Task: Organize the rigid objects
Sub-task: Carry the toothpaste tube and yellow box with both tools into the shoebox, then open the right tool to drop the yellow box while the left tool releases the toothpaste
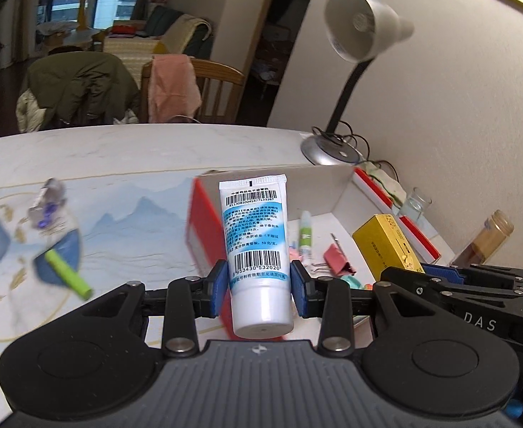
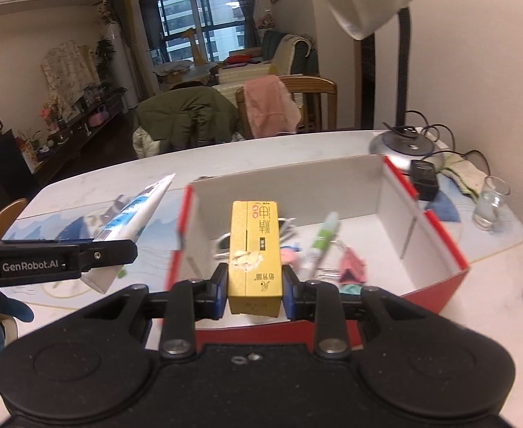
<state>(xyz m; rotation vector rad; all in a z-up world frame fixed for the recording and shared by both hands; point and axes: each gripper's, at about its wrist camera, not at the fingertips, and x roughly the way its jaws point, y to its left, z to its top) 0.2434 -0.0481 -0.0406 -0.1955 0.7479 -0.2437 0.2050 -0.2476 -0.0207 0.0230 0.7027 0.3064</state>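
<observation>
Left wrist view: the left gripper (image 1: 260, 283) is clenched on a white-and-blue tube (image 1: 257, 249), cap toward the camera, long axis pointing to 12 o'clock — toward the red-walled box (image 1: 347, 185) just beyond.

Right wrist view: the right gripper (image 2: 255, 287) grasps a yellow carton (image 2: 255, 253) lengthwise, held over the box (image 2: 436, 224) — the nearer hand; the tube hangs at 9 o'clock.

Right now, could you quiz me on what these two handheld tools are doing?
1. What does the left gripper hold?
2. True or false: the yellow box rests loose in the red-sided box.
3. Which lies outside that box: pink binder clip or green marker?

Key: 1. A white tube, jaws shut on it. 2. False; the right gripper grips it. 3. The green marker.
</observation>
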